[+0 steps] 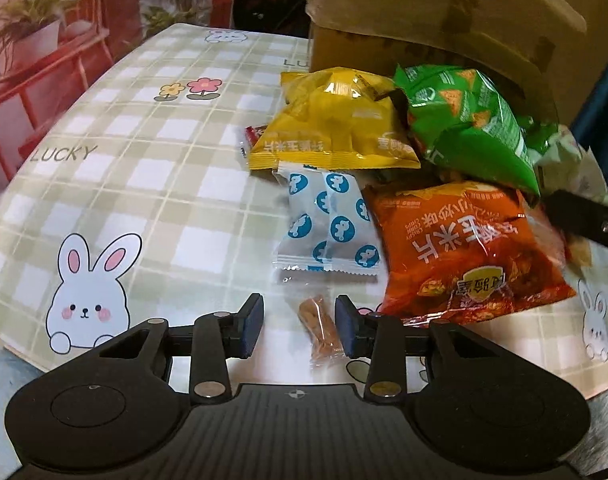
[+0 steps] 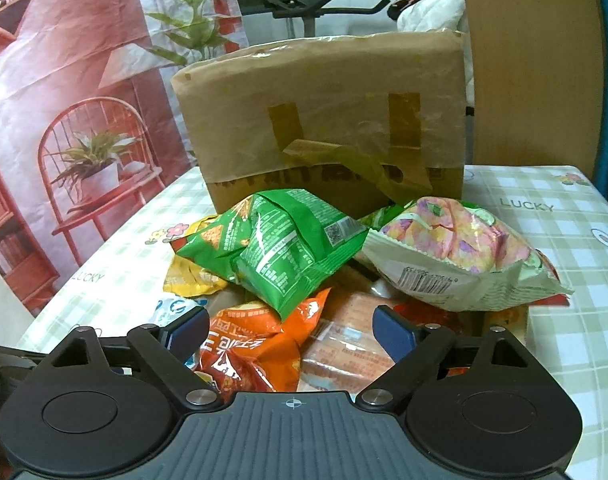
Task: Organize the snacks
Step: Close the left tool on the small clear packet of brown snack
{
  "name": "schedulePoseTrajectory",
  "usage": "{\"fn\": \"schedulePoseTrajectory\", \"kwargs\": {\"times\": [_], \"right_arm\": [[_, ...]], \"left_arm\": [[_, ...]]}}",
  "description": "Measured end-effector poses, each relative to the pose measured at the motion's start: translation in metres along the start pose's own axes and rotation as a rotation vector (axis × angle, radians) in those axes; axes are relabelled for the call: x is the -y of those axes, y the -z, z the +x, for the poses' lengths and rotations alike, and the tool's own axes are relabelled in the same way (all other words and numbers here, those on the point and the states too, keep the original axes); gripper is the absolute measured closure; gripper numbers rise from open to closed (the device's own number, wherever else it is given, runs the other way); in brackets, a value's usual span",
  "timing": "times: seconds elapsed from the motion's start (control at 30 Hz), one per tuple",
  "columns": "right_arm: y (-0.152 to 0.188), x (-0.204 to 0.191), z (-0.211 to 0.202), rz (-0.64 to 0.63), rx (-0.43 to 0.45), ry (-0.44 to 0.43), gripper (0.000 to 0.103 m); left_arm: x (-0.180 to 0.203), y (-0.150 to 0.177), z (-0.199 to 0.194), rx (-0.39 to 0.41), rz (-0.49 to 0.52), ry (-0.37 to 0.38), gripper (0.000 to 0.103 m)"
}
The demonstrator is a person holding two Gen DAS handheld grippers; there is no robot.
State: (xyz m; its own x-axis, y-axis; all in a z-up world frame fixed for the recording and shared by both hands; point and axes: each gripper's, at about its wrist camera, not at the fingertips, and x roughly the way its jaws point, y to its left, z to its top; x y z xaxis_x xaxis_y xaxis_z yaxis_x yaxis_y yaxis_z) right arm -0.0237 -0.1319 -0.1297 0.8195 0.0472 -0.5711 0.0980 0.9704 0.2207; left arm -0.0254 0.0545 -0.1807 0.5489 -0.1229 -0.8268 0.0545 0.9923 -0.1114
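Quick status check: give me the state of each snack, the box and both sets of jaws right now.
Left gripper: jaws open around the small brown snack, pads not touching.
Small brown snack: flat on table.
Right gripper: jaws open, empty.
Green bag: sealed, crumpled, atop pile.
Orange bag: sealed, lying flat.
Cardboard box: taped shut, upright.
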Motion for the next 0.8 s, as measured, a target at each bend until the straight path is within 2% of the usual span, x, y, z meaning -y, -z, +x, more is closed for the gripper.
{"fn": "schedulePoseTrajectory", "kwargs": {"times": [0.17,0.3,0.4,0.8], "right_arm": [[0.0,0.0,0.005,-0.001,-0.01,-0.019,0.019],[0.001,-0.001,0.006,-0.007,-0.019,-0.035,0.02],[0.002,-0.001,0.007,-0.008,-0.025,-0.04,0.021],[0.003,-0.02,0.027,-0.071,-0.105,-0.065,0.02]], "left_arm": [[0.005,0.004,0.006,-0.022,0.012,0.005,0.062],[0.009,0.006,0.007,-0.004,0.034,-0.005,0.063],[0.009,0.005,0.008,0.005,0.045,-0.025,0.084],[0.005,-0.003,-0.006,0.099,0.063,-0.024,0.084]]}}
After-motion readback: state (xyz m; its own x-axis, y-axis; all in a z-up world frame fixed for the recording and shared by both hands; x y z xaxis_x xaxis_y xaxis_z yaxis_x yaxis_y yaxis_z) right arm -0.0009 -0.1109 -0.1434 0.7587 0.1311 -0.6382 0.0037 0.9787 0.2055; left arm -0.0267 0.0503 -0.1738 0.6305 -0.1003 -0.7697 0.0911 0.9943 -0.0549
